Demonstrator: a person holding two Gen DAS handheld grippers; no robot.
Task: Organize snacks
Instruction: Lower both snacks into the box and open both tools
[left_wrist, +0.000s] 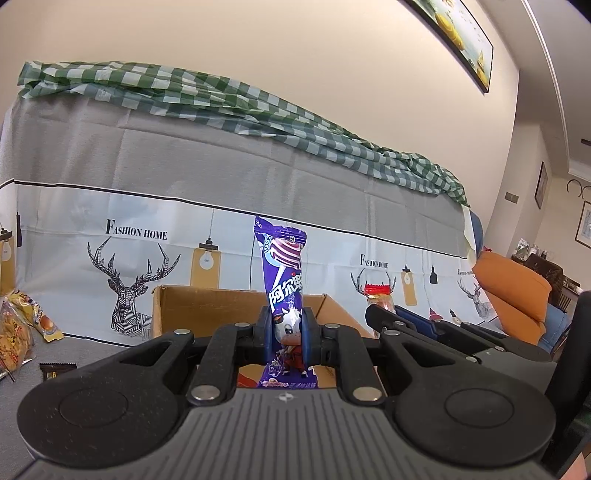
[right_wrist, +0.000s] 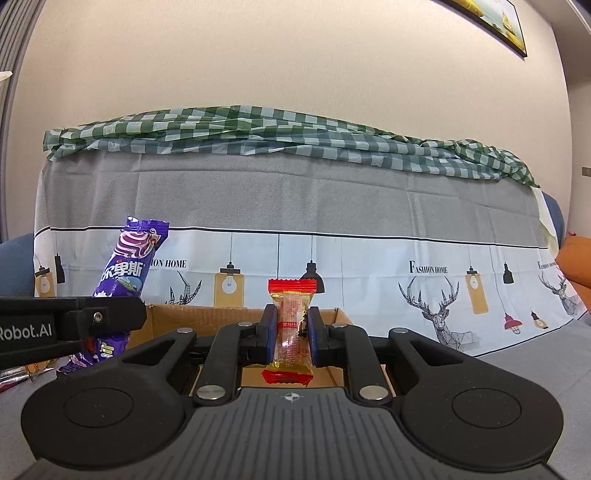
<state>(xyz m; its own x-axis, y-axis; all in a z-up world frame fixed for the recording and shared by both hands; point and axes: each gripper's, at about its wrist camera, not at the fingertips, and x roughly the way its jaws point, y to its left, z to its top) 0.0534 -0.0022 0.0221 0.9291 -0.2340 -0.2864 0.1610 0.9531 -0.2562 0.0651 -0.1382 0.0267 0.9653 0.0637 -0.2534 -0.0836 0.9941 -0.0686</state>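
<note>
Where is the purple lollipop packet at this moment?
The purple lollipop packet stands upright in the left gripper, above the cardboard box, left of the red candy in the right gripper.

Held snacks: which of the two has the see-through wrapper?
The small red-ended candy clamped upright in the right tool; its contents show through the middle. The taller purple lollipop packet in the left tool is opaque and printed.

Two wrist fisheyes, close range, looking forward along the fingers.
Both face the draped sofa (left_wrist: 221, 184) over the cardboard box (right_wrist: 236, 317); the left view catches the right gripper (left_wrist: 406, 314), and the right view the left gripper (right_wrist: 110, 317).
</note>
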